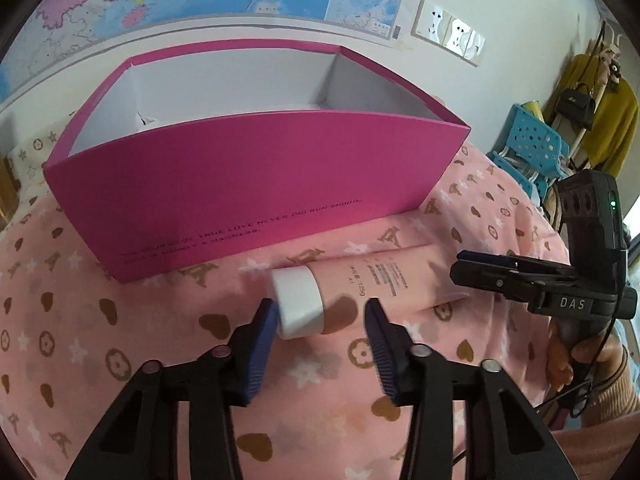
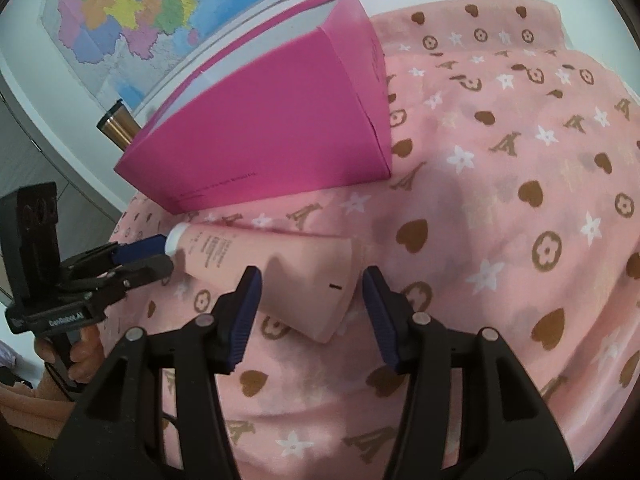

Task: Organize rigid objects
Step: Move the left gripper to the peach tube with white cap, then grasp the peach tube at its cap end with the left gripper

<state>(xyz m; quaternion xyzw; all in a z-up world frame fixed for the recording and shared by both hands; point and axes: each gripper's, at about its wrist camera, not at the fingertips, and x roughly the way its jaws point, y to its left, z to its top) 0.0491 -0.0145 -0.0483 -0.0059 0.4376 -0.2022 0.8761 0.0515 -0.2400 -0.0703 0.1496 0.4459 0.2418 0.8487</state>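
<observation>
Tube [image 1: 360, 284] on cloth | L view: box [image 1: 256, 184] interior empty | R view: flask [image 2: 118, 128] behind box | both fingers released, straddling tube

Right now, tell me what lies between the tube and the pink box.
Only bare patterned cloth separates the tube from the pink box, clearest in the left wrist view.

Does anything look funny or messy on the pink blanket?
Yes, one thing. The pink tube lies flat on the blanket in front of the open pink box, not inside it. The box's white floor also looks torn near one corner.
</observation>
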